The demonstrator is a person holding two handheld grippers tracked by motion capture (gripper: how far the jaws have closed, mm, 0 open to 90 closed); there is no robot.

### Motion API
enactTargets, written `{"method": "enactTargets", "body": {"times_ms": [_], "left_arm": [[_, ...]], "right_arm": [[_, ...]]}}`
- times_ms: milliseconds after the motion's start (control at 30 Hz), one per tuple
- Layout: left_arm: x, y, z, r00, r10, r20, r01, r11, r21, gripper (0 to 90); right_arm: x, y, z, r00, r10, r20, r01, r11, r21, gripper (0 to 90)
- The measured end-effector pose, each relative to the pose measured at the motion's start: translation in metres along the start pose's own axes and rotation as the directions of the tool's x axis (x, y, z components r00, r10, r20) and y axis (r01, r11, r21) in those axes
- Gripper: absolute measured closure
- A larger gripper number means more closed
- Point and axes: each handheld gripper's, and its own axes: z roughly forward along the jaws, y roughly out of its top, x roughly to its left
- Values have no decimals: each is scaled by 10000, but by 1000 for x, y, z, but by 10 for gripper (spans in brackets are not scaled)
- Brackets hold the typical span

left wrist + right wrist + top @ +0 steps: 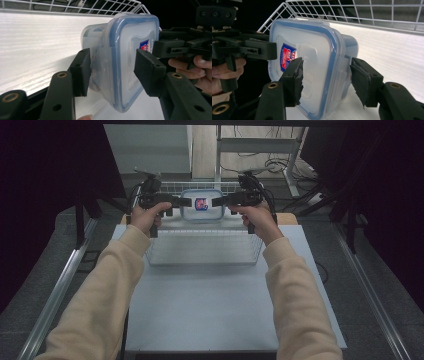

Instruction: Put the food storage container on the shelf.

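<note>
The left gripper and the right gripper each clamp 1 side of the lidded plastic box, so that it hangs level between them above the far end of the wire basket. The basket's far rim lies close below, and the white table beneath carries nothing else nearby.
</note>
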Motion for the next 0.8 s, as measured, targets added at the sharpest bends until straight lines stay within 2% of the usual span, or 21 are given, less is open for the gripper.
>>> {"method": "enactTargets", "body": {"times_ms": [133,300,433,500,733,800], "left_arm": [[6,3,3,9989,-451,84,450,9990,48,476],[11,7,6,9971,-755,101,753,9970,188,466],[15,9,9,9950,-989,151,985,9948,250,455],[19,10,11,9925,-1194,247,1188,9926,246,452],[29,11,14,9828,-1734,633,1720,9847,264,450],[30,12,15,9823,-1746,683,1734,9846,235,452]], "right_arm": [[-8,6,5,9974,703,-139,-700,9973,201,441],[-16,9,10,9879,1516,-330,-1512,9884,152,440],[-20,10,13,9821,1843,-401,-1838,9828,162,429],[-22,10,15,9817,1864,-386,-1857,9824,217,422],[-28,10,19,9625,2677,-438,-2673,9635,166,420],[-29,10,20,9579,2830,-476,-2828,9591,122,421]]}}
